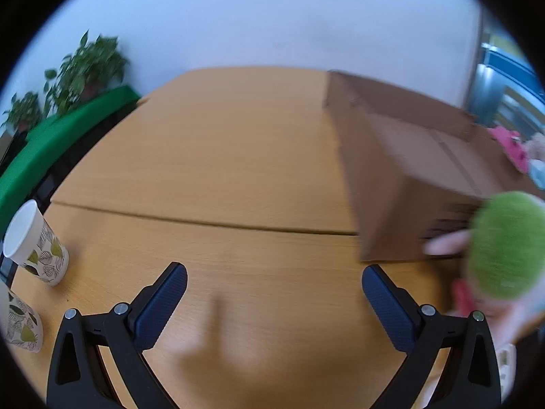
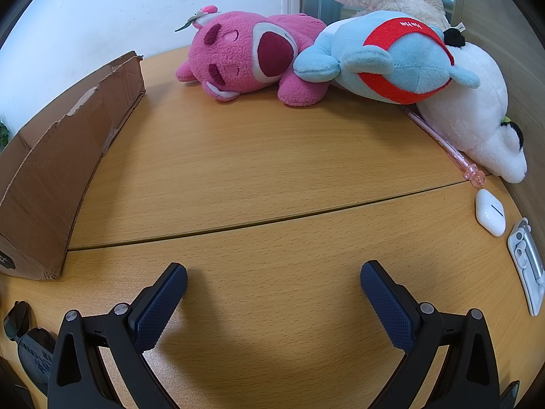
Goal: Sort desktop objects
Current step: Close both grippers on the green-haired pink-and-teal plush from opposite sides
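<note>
Two grippers, left [image 1: 274, 288] and right [image 2: 273, 286], hover with fingers apart, holding nothing.
I see the pink pen [image 2: 442, 143] at 2 o'clock, long axis running 11-to-5, touching the white plush [image 2: 477, 116]; bare desk [image 2: 255, 156] lies between it and the cardboard box [image 2: 51, 177] at 9.

My left wrist view smears the fuzzy green object [image 1: 504, 245] beyond naming. The sunglasses [image 2: 25, 337] run off my right view's edge; their printing is unreadable.
</note>
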{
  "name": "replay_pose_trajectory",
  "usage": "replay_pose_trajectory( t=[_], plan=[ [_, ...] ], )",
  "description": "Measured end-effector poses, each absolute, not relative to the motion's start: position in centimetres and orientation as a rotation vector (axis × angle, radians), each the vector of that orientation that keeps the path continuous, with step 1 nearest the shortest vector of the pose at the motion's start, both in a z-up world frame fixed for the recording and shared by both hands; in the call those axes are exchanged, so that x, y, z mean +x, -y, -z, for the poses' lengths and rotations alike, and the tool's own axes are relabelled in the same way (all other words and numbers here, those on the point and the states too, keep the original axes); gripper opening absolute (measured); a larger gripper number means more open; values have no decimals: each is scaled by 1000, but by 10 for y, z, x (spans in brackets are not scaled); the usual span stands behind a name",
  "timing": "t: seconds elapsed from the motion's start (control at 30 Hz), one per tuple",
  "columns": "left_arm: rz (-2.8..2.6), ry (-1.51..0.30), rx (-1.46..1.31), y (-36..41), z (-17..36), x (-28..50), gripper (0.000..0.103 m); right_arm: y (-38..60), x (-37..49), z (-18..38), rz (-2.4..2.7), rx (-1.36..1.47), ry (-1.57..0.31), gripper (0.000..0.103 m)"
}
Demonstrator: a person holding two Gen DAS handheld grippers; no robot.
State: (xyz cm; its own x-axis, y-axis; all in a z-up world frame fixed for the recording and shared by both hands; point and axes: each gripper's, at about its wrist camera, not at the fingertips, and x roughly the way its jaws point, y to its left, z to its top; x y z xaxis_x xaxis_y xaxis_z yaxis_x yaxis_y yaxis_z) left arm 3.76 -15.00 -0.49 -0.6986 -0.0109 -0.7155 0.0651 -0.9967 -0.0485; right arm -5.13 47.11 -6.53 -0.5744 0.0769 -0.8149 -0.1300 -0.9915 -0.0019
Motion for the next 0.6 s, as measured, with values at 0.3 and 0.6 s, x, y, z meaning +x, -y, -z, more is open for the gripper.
replay_pose_trajectory(
  t=[0.3,0.6],
  plan=[
    [3086,-158,1086,98,-49,61,103,-471,-51,66,-2687,-1385,-88,103],
    [3186,-385,1192,98,-36,41,103,-471,-52,66,-2680,-1380,-93,103]
  ],
)
